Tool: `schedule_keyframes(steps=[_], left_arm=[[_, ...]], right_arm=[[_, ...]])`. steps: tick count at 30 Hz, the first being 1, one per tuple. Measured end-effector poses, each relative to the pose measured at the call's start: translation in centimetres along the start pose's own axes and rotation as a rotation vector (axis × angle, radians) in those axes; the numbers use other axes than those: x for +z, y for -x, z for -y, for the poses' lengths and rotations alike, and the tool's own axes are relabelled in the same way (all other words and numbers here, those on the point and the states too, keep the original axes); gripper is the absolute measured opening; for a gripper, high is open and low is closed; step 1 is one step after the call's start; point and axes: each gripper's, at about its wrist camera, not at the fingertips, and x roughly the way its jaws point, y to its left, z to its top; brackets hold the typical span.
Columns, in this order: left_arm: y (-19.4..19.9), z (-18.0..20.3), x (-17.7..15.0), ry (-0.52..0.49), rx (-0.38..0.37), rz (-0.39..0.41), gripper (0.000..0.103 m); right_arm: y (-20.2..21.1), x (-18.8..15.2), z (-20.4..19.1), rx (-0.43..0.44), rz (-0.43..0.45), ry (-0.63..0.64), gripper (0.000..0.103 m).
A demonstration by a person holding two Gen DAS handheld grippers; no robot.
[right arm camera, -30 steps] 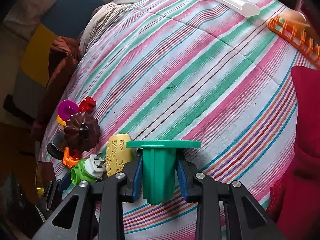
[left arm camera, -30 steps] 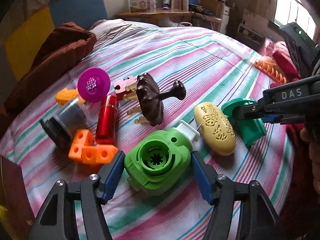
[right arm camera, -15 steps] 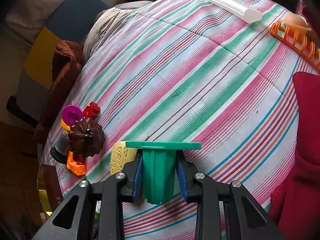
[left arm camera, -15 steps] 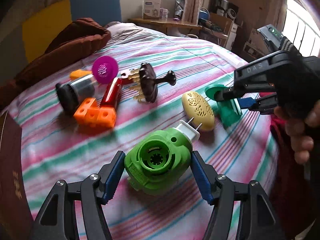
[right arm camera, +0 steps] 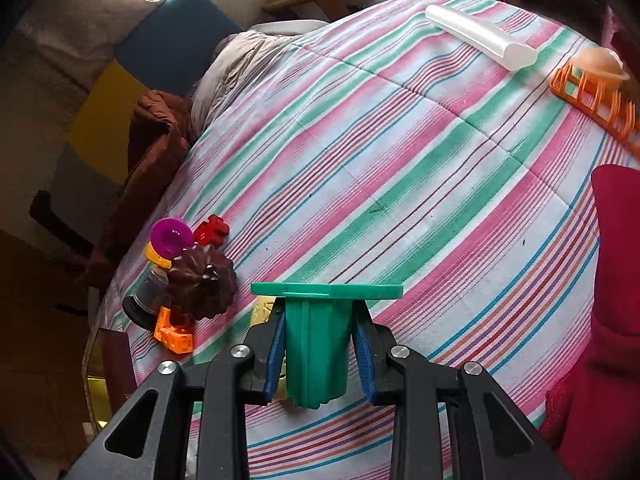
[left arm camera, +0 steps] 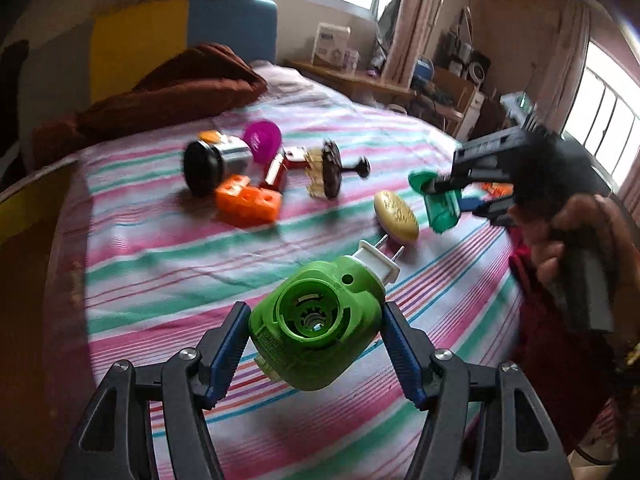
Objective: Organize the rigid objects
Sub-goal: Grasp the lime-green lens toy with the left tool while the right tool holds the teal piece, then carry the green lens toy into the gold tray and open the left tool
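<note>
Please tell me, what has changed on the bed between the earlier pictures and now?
The left tongs, still clamped on the green plug-in, have drawn back from the toy pile, which now looks farther off. In the right view the plug-in has gone from beside the yellow oval. Nothing was taken or let go. The right tongs still hold the green cup; the pile lies as before.

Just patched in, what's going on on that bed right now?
A person is sorting small plastic items on a striped bedspread, one handheld gripper in each hand. The left gripper is clamped on a green plug-in device, held above the cover. The right gripper grips a green flanged piece. The rest lie in a cluster: orange blocks, a brown spinning top, a yellow oval piece.
</note>
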Motion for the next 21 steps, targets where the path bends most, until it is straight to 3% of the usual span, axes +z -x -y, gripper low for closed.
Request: schedule_keyframes(steps=[11, 21], left_arm=[[8.0, -4.8, -0.7, 0.094, 0.090, 0.151, 0.067], [12.7, -12.6, -3.1, 0.215, 0.296, 0.166, 0.067]], right_arm=[[1.0, -0.3, -1.5, 0.044, 0.051, 0.065, 0.031], [0.9, -0.8, -3.3, 0.071, 0.051, 0.148, 0.031]])
